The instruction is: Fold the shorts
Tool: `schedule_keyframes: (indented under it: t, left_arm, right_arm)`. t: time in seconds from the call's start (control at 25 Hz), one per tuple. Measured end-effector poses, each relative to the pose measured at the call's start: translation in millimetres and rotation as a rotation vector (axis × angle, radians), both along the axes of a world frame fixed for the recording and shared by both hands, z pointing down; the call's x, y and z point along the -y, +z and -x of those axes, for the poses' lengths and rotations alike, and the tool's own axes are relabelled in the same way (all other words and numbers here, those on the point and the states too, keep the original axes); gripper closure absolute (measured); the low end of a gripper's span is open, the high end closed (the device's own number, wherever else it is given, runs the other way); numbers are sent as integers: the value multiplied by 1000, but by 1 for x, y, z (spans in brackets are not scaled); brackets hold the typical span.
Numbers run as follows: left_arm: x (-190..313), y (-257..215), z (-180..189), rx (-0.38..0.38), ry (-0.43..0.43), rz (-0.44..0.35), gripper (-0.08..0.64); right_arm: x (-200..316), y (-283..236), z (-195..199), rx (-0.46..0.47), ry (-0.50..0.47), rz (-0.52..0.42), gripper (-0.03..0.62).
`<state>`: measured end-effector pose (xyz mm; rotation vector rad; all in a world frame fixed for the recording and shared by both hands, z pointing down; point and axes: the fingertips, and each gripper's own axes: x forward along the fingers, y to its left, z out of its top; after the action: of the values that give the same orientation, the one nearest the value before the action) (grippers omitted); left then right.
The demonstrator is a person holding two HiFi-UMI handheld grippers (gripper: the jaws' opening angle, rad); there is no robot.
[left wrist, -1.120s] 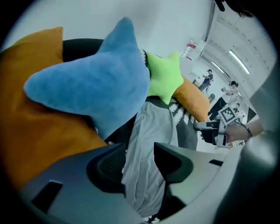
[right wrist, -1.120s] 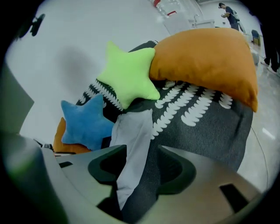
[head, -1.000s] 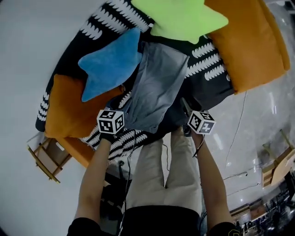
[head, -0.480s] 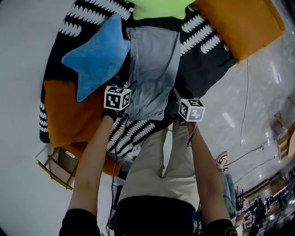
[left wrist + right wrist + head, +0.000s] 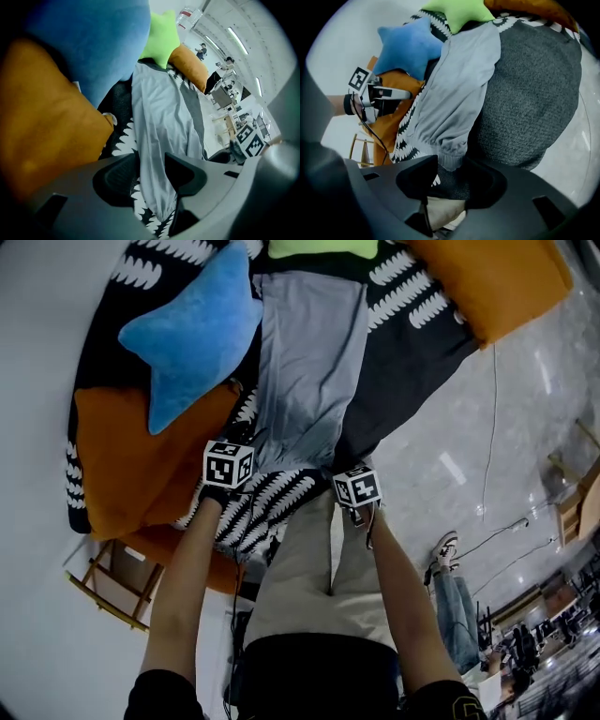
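**Both tools clamped on the near end of the grey shorts**

The left tool (image 5: 151, 161) had a fold of the shorts (image 5: 305, 362) pinched between its jaws, the pale fabric filling the gap. The right tool (image 5: 450, 164) gripped the ribbed band at the same end, at its jaw tips. From both tools the shorts stretched away over a black-and-white patterned blanket (image 5: 412, 343). Their far end reached a green cushion (image 5: 319, 247). A blue star cushion (image 5: 192, 329) and an orange cushion (image 5: 122, 456) lay just outside the left tool, and the right tool stood beside the blanket's dark knitted part.
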<state>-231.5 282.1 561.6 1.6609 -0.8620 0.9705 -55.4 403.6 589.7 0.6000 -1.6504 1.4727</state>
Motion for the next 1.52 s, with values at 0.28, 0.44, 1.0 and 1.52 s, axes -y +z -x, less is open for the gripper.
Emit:
schedule_keyframes:
  t: [0.28, 0.44, 1.0, 1.52]
  left_arm:
    - [6, 4, -8, -23, -35, -26, 348]
    - [2, 4, -20, -20, -23, -16, 348]
    - [45, 20, -47, -47, -1, -11, 328]
    - [54, 49, -90, 94, -6, 16, 222]
  right_arm:
    - [-10, 12, -12, -40, 76, 55, 528]
    - [-43, 10, -26, -70, 79, 167, 531]
    - [65, -7, -87, -115, 350, -140, 370]
    - [161, 26, -34, -89, 376, -178, 362]
